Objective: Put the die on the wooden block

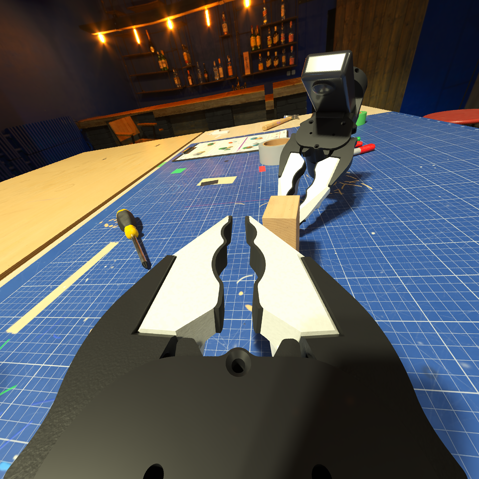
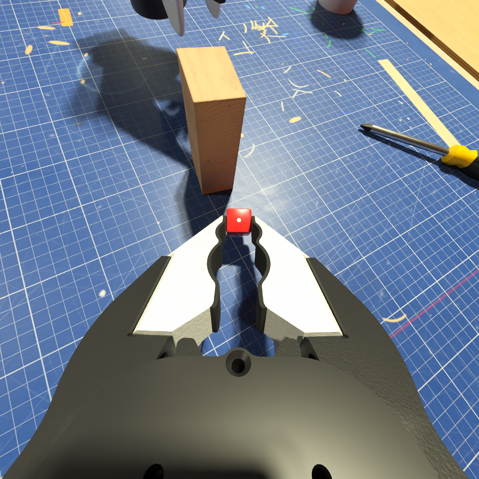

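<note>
A tall wooden block [image 2: 215, 116] stands upright on the blue cutting mat [image 2: 77, 233]; it also shows in the left wrist view [image 1: 282, 220]. My right gripper [image 2: 238, 224] is shut on a red die [image 2: 238, 220] with one white pip facing up. It holds the die at its fingertips just in front of the block's base, low over the mat. In the left wrist view the right gripper [image 1: 298, 207] reaches down behind the block, which hides the die. My left gripper [image 1: 238, 220] is empty, its jaws a narrow gap apart, on the opposite side of the block, a little to its left.
A yellow-and-black screwdriver [image 1: 129, 230] lies left of the block and also shows in the right wrist view [image 2: 427, 147]. A pale wood strip [image 1: 62, 287] lies beside it. A tape roll [image 1: 270, 153], clipboard [image 1: 233, 146], red markers [image 1: 365, 149] and hammer [image 1: 277, 123] lie beyond.
</note>
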